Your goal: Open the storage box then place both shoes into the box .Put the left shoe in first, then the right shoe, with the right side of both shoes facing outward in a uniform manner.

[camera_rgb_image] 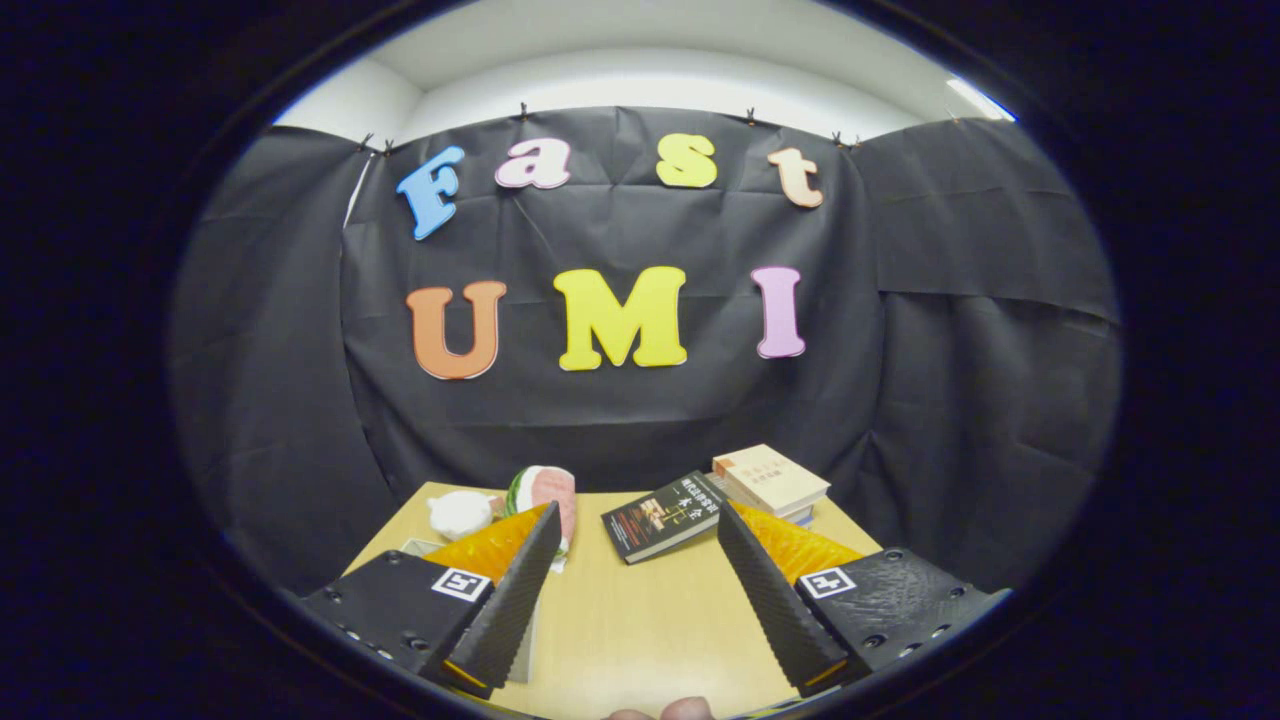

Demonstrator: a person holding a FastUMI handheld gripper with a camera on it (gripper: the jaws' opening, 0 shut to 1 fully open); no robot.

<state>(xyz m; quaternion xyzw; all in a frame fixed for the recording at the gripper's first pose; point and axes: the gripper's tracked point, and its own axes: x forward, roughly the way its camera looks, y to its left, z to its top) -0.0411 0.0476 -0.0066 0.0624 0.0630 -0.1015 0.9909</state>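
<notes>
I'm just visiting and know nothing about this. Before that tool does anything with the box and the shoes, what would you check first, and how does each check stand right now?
1. Tool open, fingers spread wide: ok.
2. Nothing caught between the fingers, just bare wooden table: ok.
3. Storage box located: cannot tell from this view.
4. Left shoe and right shoe located: cannot tell; neither can be picked out.
5. Clutter ahead noted: a dark book lies just beyond the fingers, a stack of books behind it, a white soft object and a round pink and green object near the far edge: ok.
6. Fingertips at the near table edge, below the tool: not ok, close to the tool.
</notes>
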